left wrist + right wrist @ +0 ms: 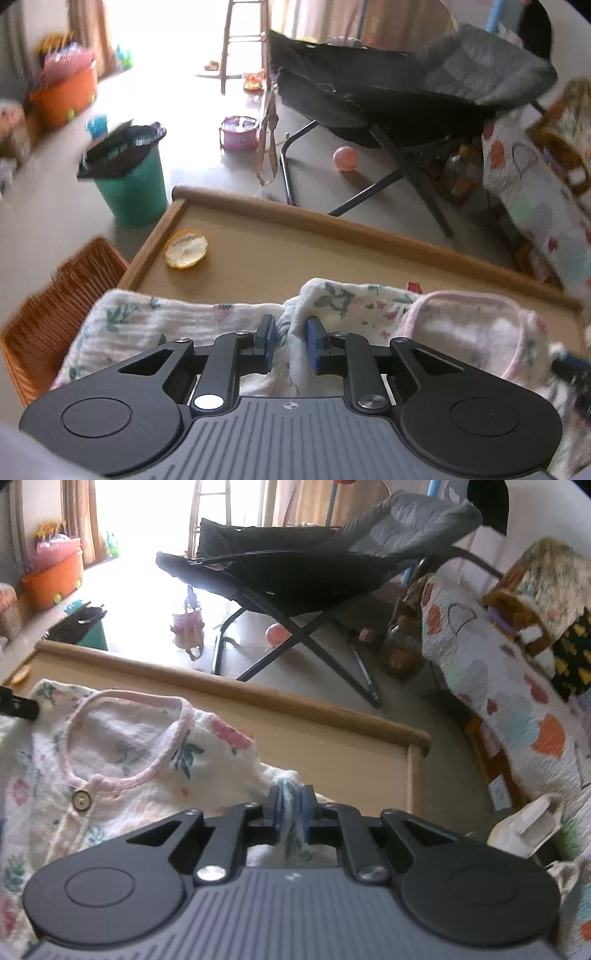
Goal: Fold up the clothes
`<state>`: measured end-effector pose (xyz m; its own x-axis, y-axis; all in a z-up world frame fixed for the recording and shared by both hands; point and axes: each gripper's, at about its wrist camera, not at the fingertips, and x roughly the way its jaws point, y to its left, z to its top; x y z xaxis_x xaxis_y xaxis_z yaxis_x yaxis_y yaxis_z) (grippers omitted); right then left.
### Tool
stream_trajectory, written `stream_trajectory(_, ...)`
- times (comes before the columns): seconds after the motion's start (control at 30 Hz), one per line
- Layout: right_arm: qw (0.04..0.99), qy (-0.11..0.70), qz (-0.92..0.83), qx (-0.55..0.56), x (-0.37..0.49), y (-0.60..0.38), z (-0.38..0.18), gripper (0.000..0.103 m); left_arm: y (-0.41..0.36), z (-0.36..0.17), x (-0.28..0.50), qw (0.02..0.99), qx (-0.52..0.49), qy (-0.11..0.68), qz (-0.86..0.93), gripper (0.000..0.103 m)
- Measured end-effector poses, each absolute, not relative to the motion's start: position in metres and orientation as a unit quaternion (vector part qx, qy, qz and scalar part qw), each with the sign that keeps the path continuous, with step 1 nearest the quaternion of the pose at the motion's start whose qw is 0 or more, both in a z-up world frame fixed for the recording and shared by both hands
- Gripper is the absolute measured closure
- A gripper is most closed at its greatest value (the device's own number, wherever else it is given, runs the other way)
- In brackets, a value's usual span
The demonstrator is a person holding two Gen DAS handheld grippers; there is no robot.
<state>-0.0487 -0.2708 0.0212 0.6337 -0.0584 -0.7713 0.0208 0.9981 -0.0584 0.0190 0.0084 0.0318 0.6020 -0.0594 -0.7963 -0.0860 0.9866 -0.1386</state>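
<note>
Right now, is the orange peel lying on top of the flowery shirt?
No, the orange peel lies on the bare wooden table near its corner, apart from the flowery shirt.

My left tool [291,341] tilts downward, jaws slightly apart with cloth bunched between them; my right tool [291,814] tilts downward too, pinched tight on fabric.

— Any lettering, brand or number legible here?
— None. The only mark is a small compass-like emblem, without letters, on the ribbed grey body of the left gripper [291,341] and again, blurred, on the right gripper [291,810]
— And the floral garment [122,760]?
— Printed flowers only, no readable label
</note>
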Motion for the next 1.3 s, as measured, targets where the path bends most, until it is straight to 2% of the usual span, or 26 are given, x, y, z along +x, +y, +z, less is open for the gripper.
stream_trajectory(0.2,0.919,0.392,0.005,0.026,-0.08,-0.277,0.05,0.091,0.029,0.045,-0.004,0.879,-0.183,0.44,-0.004,0.062)
stream_trajectory(0.37,0.912,0.406,0.037,0.048,-0.119,-0.273,0.058,0.091,0.027,0.06,-0.051,0.876,-0.185,0.441,-0.058,0.056)
stream_trajectory(0.53,0.898,0.432,0.06,0.055,-0.162,-0.259,0.054,0.091,0.012,0.058,-0.115,0.856,-0.167,0.476,-0.112,0.05)
stream_trajectory(0.77,0.888,0.45,0.095,-0.015,-0.207,-0.23,0.039,0.092,0.002,0.023,-0.177,0.84,-0.119,0.519,-0.105,0.05)
stream_trajectory(0.87,0.882,0.462,0.085,-0.033,-0.21,-0.229,0.033,0.092,0.009,0.015,-0.186,0.847,-0.122,0.507,-0.097,0.047)
stream_trajectory(1.3,0.875,0.479,0.024,-0.063,-0.214,-0.234,0.028,0.091,0.015,0.021,-0.195,0.856,-0.087,0.505,-0.075,0.047)
